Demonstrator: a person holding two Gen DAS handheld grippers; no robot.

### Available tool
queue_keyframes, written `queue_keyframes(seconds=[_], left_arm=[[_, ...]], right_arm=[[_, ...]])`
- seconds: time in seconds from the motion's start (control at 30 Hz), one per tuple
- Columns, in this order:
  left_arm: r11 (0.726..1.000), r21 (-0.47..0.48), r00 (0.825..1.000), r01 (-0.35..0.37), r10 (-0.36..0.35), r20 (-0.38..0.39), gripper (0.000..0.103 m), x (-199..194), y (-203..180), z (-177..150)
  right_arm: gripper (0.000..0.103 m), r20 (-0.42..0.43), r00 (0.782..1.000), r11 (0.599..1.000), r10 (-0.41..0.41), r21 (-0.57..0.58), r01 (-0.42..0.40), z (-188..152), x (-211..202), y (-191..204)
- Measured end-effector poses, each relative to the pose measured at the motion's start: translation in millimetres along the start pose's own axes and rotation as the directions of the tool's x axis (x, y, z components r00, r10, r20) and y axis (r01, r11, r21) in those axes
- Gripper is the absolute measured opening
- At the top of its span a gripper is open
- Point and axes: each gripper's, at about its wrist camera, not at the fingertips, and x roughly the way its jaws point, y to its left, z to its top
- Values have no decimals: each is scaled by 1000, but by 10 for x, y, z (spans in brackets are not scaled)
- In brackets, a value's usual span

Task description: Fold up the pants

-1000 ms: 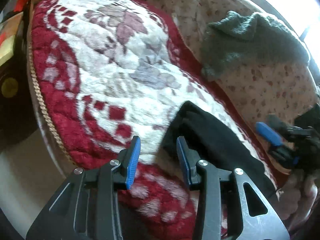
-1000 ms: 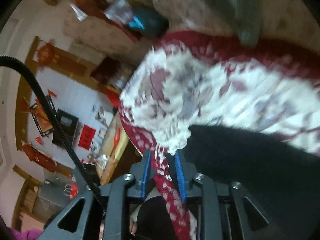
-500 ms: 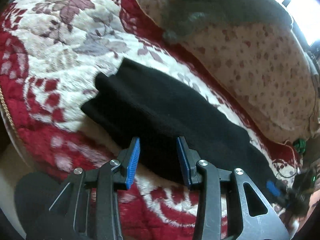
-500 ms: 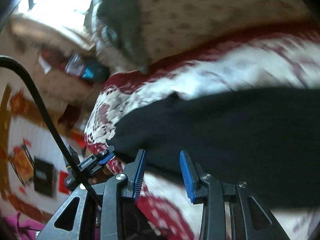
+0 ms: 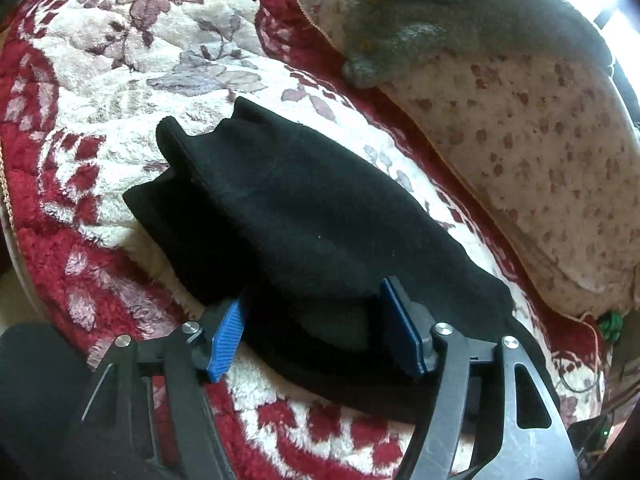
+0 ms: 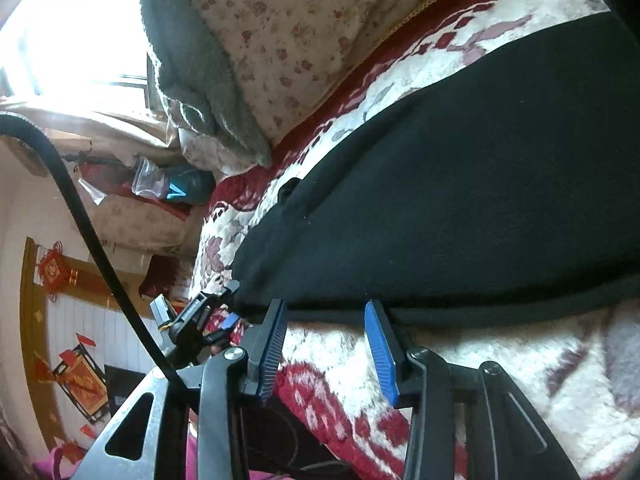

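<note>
Both the left gripper (image 5: 316, 336) and the right gripper (image 6: 326, 346) stand with jaws wide at the black pants' (image 5: 304, 216) near edge; each should pinch every layer between its jaws before lifting.

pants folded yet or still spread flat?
Folded at least once: the black pants lie doubled on the blanket, an upper layer overlapping a lower one along the near edge.
</note>
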Motion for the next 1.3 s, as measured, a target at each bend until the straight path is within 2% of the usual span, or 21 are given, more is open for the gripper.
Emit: queue_keyframes(seconds=[0.07, 0.17, 0.2, 0.27, 0.3, 0.37, 0.47, 0.6, 0.73, 0.83, 0.9, 1.0, 1.07, 1.13, 1.23, 1.3], left_arm=[[1000, 13, 1000, -21, 20, 21, 63, 3, -44, -23], [995, 56, 995, -85, 82, 47, 33, -12, -71, -48], [995, 56, 996, -77, 74, 48, 27, -17, -50, -44], [997, 58, 998, -51, 48, 46, 17, -44, -5, -29], [997, 62, 998, -38, 35, 45, 15, -60, 7, -18], [997, 70, 999, -26, 22, 46, 13, -88, 5, -2], [997, 77, 999, -15, 11, 46, 11, -116, 0, -2], [996, 89, 999, 15, -19, 44, 9, -200, 23, -14], [993, 110, 998, 41, -46, 41, 7, -273, 25, -36], [992, 118, 999, 32, -37, 35, 7, -239, 33, -50], [994, 107, 1000, 30, -30, -1, 9, -148, 70, -39], [996, 73, 999, 48, -47, -19, 15, -116, 149, -26], [997, 73, 999, 21, -23, 22, 22, -217, 144, -31], [997, 73, 995, -12, 4, 100, 25, -375, 95, -59], [996, 94, 984, 6, -22, 178, 25, -594, -23, -117], [990, 138, 977, 16, -45, 207, 25, -692, -154, -157]], right_arm=[[39, 20, 1000, 999, 12, 34, -13, 14, 21, -42], [38, 36, 998, 994, 41, 97, -44, 44, 67, -111], [38, 40, 998, 992, 50, 112, -55, 54, 72, -123], [29, 45, 998, 993, 53, 107, -57, 65, 77, -119], [27, 46, 998, 995, 36, 89, -40, 70, 92, -102], [16, 50, 999, 998, 20, 54, -23, 56, 101, -87], [7, 59, 998, 999, 21, 29, -23, 33, 87, -103], [7, 63, 998, 1000, 25, -11, -25, -5, -6, -48], [7, 43, 999, 988, -27, -151, 33, -41, -27, 235], [7, 22, 998, 972, -53, -226, 57, -50, 45, 418], [10, 13, 998, 970, -60, -235, 62, -45, 58, 447], [20, 60, 995, 980, -77, -180, 87, 10, -68, 333], [22, 105, 988, 980, -112, -150, 127, 28, -228, 220], [24, 132, 982, 980, -135, -131, 152, 50, -338, 149], [27, 158, 969, 969, -191, -128, 212, 102, -406, 112], [27, 159, 967, 966, -198, -134, 220, 115, -405, 96]])
